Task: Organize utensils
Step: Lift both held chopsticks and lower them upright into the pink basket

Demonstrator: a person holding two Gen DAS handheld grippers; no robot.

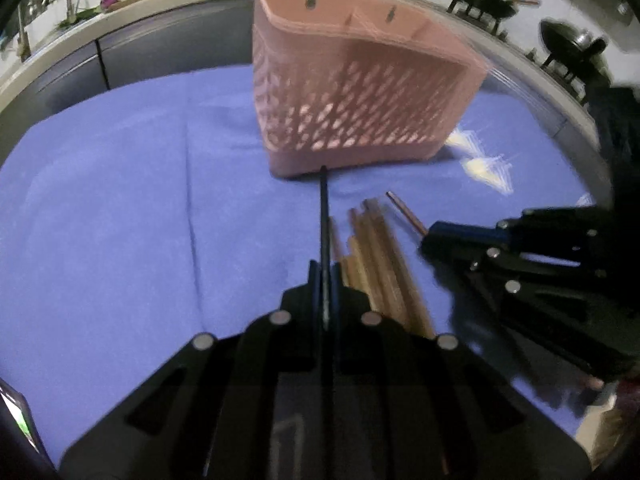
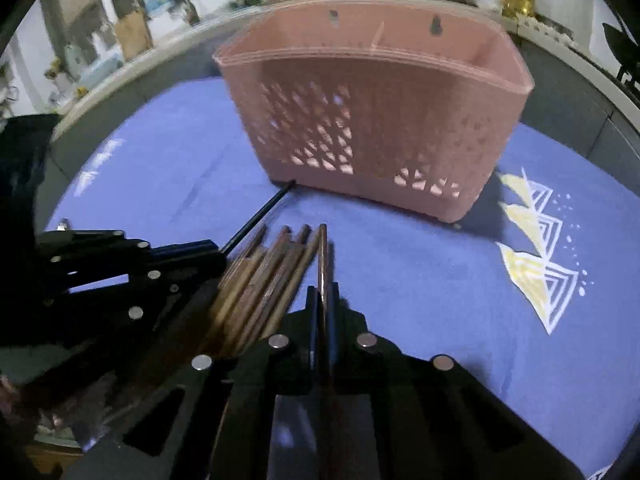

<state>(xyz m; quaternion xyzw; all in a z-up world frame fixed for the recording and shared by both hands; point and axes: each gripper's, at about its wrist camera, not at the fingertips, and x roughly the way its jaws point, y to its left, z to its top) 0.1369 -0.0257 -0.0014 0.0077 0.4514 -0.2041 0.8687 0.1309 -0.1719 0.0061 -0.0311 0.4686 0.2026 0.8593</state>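
We see the left gripper (image 1: 325, 280) with jaws clamped on a slim black chopstick (image 1: 323, 208), the right gripper (image 2: 324, 300) on a coppery one (image 2: 322, 256), before the pink lattice basket (image 2: 372, 128); wooden chopsticks (image 2: 264, 276) lie on blue cloth (image 1: 120, 208), whose triangle print (image 2: 536, 276) only the right view shows sharply.

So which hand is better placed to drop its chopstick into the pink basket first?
Probably left. The left gripper is shut on a black chopstick whose tip already reaches the pink basket. The right gripper grips a brown chopstick that ends short of it.
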